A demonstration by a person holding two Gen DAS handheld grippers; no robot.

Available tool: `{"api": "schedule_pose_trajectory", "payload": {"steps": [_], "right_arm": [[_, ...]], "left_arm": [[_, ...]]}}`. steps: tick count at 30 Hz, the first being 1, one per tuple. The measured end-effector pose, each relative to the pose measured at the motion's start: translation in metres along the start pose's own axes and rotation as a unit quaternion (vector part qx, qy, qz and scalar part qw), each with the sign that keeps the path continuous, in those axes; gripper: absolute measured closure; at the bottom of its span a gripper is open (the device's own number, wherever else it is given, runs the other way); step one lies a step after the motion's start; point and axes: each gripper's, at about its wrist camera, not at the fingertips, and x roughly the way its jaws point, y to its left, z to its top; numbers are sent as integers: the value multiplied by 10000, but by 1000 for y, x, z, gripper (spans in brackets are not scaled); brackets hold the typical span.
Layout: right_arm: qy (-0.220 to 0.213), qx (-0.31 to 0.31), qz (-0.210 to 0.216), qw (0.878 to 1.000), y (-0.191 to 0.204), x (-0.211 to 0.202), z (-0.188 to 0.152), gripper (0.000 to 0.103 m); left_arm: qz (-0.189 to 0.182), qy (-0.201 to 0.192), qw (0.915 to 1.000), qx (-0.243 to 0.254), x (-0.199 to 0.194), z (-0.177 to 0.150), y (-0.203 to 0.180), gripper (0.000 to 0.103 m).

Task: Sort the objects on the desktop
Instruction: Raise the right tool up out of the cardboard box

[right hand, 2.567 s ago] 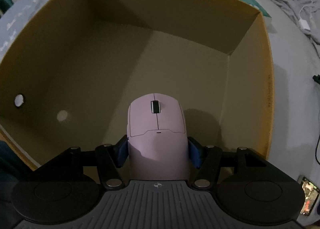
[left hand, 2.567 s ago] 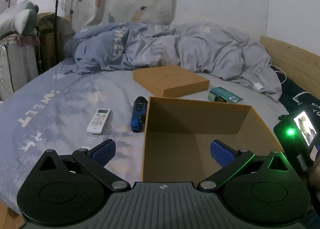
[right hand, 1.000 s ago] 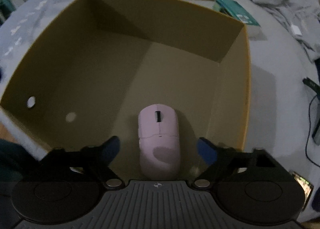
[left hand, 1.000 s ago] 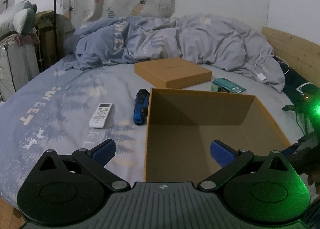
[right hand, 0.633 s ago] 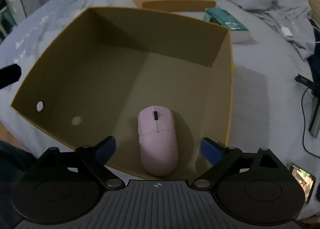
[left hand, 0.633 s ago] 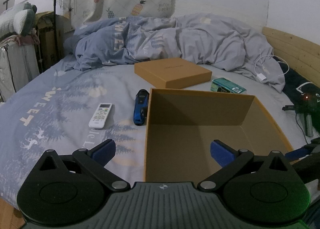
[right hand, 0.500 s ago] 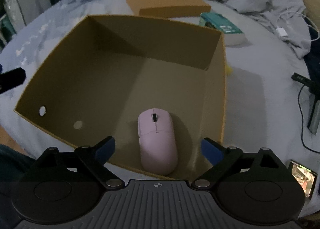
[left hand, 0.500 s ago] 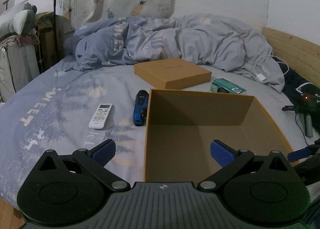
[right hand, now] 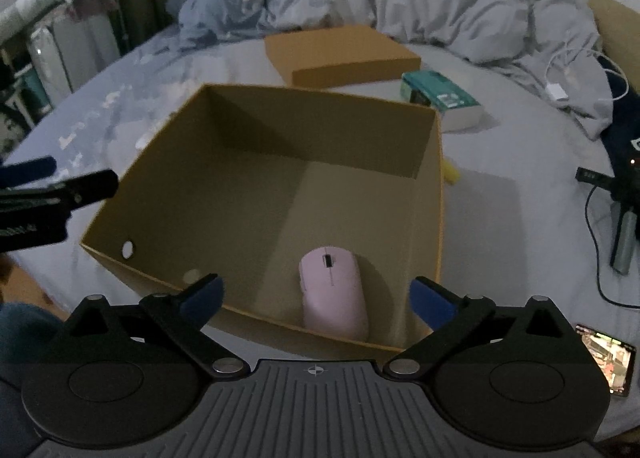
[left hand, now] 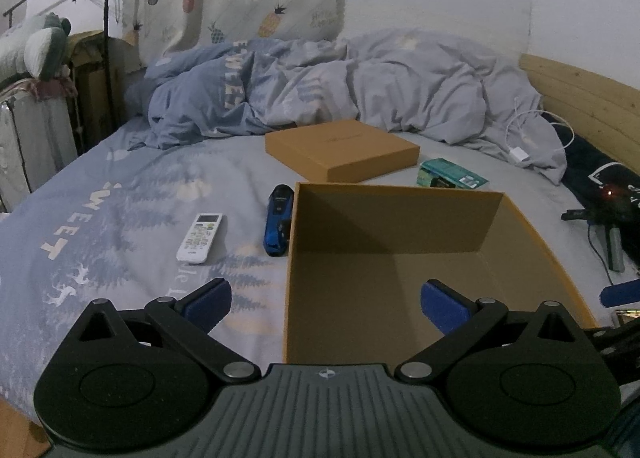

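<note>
one item down: the pink mouse (right hand: 334,292) lies in the cardboard box (right hand: 434,194) on the bed. my right hand-held gripper (right hand: 316,298) has just opened wide, empty, lifting away. remote (left hand: 199,237) still waits outside.

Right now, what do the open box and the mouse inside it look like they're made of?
The open box looks like brown cardboard with a matte finish: thin flat walls, sharp folded corners and a punched round hole. The mouse looks like pale pink moulded plastic, smooth and matte, with a dark scroll wheel, though dim light leaves its finish uncertain.
</note>
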Motion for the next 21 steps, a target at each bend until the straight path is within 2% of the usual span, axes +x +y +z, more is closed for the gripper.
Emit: {"api": "schedule_pose_trajectory", "payload": {"steps": [7, 12, 21], "right_arm": [[-195, 131, 27, 9997, -6, -11, -3, 0], [-492, -38, -288, 9984, -6, -18, -9, 0], [-810, 191, -171, 9964, -17, -29, -13, 0]], "left_arm": [[16, -44, 10000, 15, -1, 1, -2, 0], [20, -66, 9999, 96, -2, 0, -4, 0], [17, -118, 9997, 226, -7, -1, -9, 0]]}}
